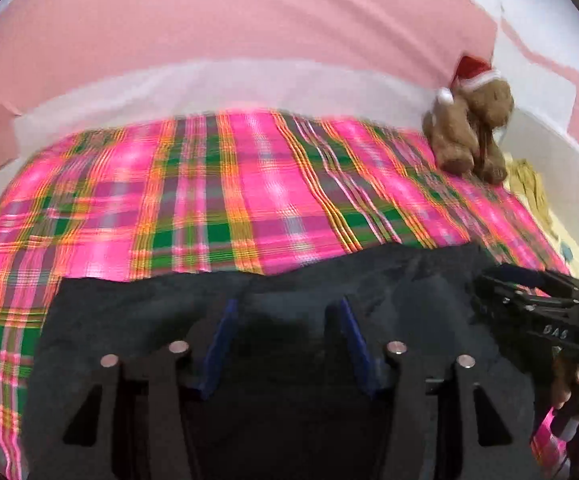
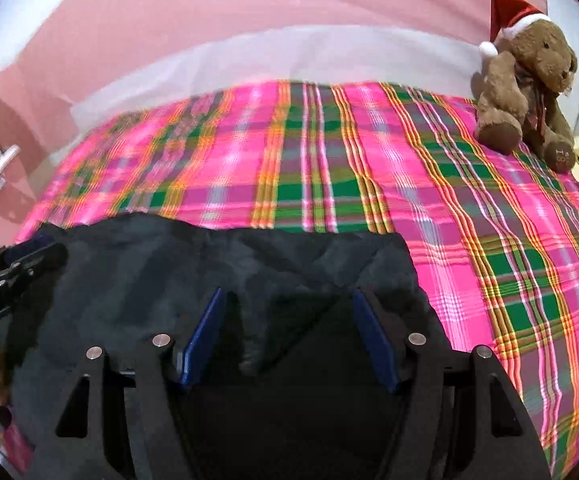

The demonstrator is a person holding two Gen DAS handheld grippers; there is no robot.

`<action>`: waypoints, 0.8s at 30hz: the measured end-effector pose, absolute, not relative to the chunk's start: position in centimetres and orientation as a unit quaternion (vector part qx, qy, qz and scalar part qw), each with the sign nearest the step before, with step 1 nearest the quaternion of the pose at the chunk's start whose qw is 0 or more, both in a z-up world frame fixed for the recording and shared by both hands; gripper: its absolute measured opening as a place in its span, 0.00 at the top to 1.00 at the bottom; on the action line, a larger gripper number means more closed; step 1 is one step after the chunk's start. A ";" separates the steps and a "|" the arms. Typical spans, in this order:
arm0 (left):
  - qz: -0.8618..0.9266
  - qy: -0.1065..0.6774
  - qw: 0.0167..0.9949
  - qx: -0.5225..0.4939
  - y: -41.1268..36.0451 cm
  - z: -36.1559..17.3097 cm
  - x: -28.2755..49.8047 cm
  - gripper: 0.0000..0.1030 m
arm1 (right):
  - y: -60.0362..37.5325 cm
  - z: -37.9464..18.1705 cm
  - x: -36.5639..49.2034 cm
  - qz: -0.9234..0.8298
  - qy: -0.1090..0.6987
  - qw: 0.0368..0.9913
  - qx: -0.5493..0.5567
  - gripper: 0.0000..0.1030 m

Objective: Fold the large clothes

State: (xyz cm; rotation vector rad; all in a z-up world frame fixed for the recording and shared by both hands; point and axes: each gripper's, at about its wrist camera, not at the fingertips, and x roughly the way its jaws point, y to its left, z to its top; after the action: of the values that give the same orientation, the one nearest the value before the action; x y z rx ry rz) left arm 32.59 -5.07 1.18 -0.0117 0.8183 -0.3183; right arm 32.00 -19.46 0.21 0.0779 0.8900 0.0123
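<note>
Garment: dark, near-black cloth (image 1: 249,312) lies flat on the near part of the plaid bedsheet (image 1: 209,200); far edge runs roughly straight across, w/ wrinkles showing.
L gripper (image 1: 283,308): blue-padded jaws spread apart, nothing between them; hovers over the garment's middle, contact w/ cloth can't be told.
R gripper (image 2: 287,300): jaws wide apart too, holding nothing; above the garment nr its right edge (image 2: 409,264).
Cross-views: R gripper seen at right of left cam, L gripper at left edge of right cam; both side by side over the cloth.
Bear: brown teddy w/ Santa hat (image 2: 525,92) sits at the far right corner of the sheet, well apart from the garment.
Backdrop: pink wall (image 1: 249,20) behind the bed.
</note>
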 end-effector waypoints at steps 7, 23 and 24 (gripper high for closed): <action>-0.133 0.458 0.879 0.005 -7.0 -4.2 37.3 0.67 | -22.9 -5.3 35.0 -0.031 0.482 0.870 0.094 0.36; -0.115 0.449 0.886 0.029 -8.0 -6.0 37.4 0.69 | -22.3 -7.1 35.6 -0.045 0.472 0.877 0.076 0.36; -0.116 0.449 0.886 0.028 -8.0 -6.0 37.4 0.69 | -22.3 -7.1 35.6 -0.045 0.470 0.878 0.076 0.36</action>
State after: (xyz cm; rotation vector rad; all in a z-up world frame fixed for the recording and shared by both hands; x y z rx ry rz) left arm 37.36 -7.99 -5.96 0.0585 0.9334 -0.2405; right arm 35.58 -22.25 -7.09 0.1580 0.9807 -0.0948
